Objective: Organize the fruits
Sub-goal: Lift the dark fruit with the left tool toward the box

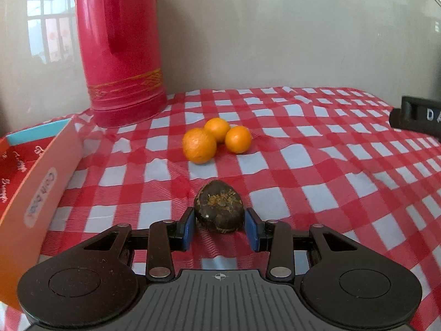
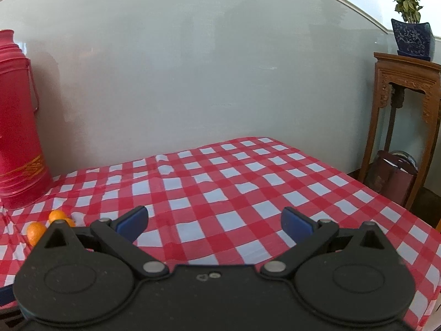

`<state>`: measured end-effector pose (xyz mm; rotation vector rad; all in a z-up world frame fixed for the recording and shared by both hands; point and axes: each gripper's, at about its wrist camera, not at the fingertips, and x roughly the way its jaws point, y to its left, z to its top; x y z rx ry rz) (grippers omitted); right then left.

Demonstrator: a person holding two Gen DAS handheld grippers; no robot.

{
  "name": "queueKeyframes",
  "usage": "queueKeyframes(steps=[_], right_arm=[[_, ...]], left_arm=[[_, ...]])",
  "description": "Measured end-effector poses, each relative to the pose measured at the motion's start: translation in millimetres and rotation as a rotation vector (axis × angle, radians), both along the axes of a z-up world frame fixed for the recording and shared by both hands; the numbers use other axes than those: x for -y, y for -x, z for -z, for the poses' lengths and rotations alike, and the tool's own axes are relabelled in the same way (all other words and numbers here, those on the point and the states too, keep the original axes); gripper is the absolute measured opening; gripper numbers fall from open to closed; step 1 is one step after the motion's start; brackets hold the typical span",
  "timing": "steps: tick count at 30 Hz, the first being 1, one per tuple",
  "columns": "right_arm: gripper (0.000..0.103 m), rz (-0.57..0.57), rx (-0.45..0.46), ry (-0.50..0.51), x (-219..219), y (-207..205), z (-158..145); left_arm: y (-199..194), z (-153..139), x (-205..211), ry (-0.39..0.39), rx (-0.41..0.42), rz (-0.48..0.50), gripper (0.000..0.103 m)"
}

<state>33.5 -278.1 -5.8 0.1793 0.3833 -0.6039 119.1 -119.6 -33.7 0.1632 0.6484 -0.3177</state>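
Note:
In the left wrist view, my left gripper (image 1: 219, 222) has its blue pads against both sides of a dark brown fruit (image 1: 219, 209) with orange specks, low over the red checked tablecloth (image 1: 303, 165). Three oranges (image 1: 216, 139) lie touching in a cluster farther back. My right gripper (image 2: 215, 220) is open and empty above the cloth. In the right wrist view two of the oranges (image 2: 37, 231) show at the far left, partly hidden behind the gripper body.
A tall red thermos (image 1: 118, 49) stands at the back left by the wall. An orange-sided open box (image 1: 35, 182) sits at the left. The other gripper's black body (image 1: 419, 115) shows at the right edge. A wooden stand (image 2: 402, 127) with a potted plant (image 2: 410, 19) stands beyond the table's right edge.

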Motion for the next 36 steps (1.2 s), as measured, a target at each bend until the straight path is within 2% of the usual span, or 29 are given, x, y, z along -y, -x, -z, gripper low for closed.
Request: queueKeyframes(steps=[15,16,17,19,20,25,26,29,32,36], right_arm=[[0.097,-0.042,-0.013,0.027,-11,-4,1],[0.097,-0.046,-0.014,0.030,-11,-4,0],[0.097,-0.047,-0.014,0.034,-12,-4,0],[0.097,-0.046,-0.011,0.036,-11,-3,1],[0.097,-0.044,-0.010,0.035,-10,-2,1],[0.097,-0.038,-0.004,0.016,-6,-2,1],[0.097,-0.041,-0.003,0.016,-7,-2,1],[0.097,-0.046,-0.002,0.022,-7,-1,1],[0.097,-0.045,0.001,0.017,-6,0,1],[0.097,-0.046,0.002,0.018,-6,-1,1]], left_arm=[[-6,3,7,-0.007,0.028,-0.011,0.042],[-7,2,6,0.001,0.027,-0.015,0.046],[-8,2,6,0.010,0.026,-0.018,0.057],[-6,1,4,0.026,0.036,-0.022,0.074],[-5,1,5,0.023,0.047,-0.019,0.074],[-8,3,6,0.038,0.045,-0.024,0.072],[-9,3,5,0.045,0.043,-0.025,0.061],[-14,5,4,0.046,0.025,-0.032,0.042],[-15,6,1,0.062,0.024,-0.044,0.041],[-9,1,-1,0.064,0.066,-0.055,0.041]])
